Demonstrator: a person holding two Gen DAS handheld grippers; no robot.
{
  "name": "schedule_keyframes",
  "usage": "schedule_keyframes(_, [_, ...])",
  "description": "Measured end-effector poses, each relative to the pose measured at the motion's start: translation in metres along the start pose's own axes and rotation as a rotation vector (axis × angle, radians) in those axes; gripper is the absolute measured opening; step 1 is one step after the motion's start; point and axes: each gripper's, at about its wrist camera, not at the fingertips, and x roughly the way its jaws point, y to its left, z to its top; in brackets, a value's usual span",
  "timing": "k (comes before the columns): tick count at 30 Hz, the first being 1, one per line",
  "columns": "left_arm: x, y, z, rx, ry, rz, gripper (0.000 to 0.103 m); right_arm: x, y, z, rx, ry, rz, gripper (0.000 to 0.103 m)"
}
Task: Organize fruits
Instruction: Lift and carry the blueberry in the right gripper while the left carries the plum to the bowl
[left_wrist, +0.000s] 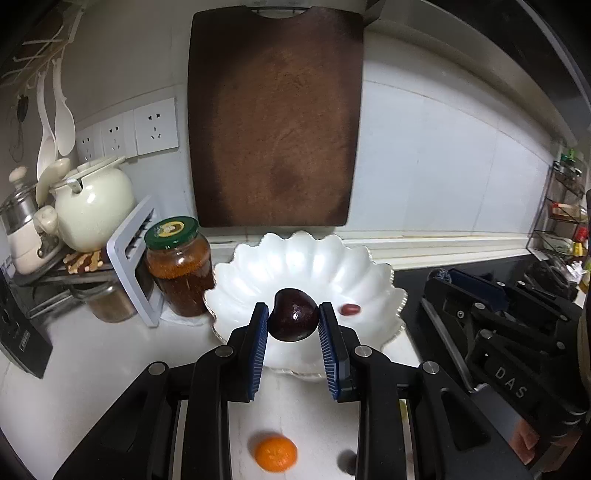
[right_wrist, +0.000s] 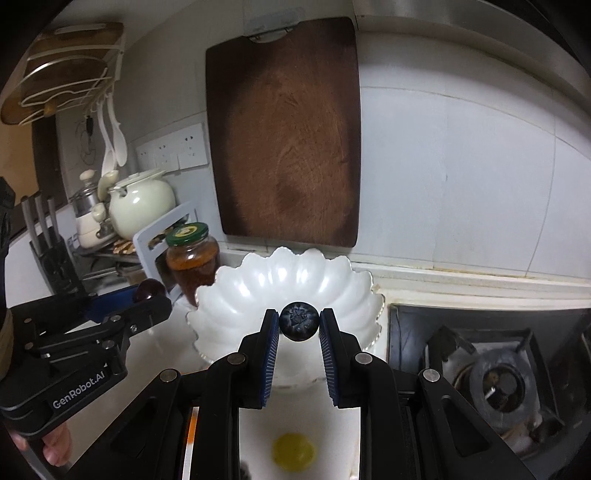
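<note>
My left gripper (left_wrist: 293, 319) is shut on a dark red cherry (left_wrist: 293, 315), held above the near part of a white scalloped bowl (left_wrist: 258, 269). A small red fruit (left_wrist: 349, 309) lies in the bowl at the right. My right gripper (right_wrist: 298, 321) is shut on a blueberry (right_wrist: 299, 320) over the near part of the same bowl (right_wrist: 258, 284). The left gripper with its cherry (right_wrist: 147, 288) shows at the left of the right wrist view. An orange (left_wrist: 276, 453) lies on the counter below the left gripper. A yellow-green fruit (right_wrist: 293, 451) lies below the right gripper.
A brown cutting board (left_wrist: 275, 118) leans on the wall behind the bowl. A jar with a green lid (left_wrist: 179, 266), a white rack and a cream teapot (left_wrist: 92, 206) stand to the left. A gas stove (right_wrist: 495, 373) is to the right. The right gripper's body (left_wrist: 509, 332) shows at right.
</note>
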Motion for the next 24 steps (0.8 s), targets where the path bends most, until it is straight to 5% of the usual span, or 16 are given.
schedule_keyframes(24, [0.097, 0.014, 0.047, -0.034, 0.135, -0.007, 0.028, 0.095, -0.016, 0.049, 0.017, 0.121, 0.009, 0.024])
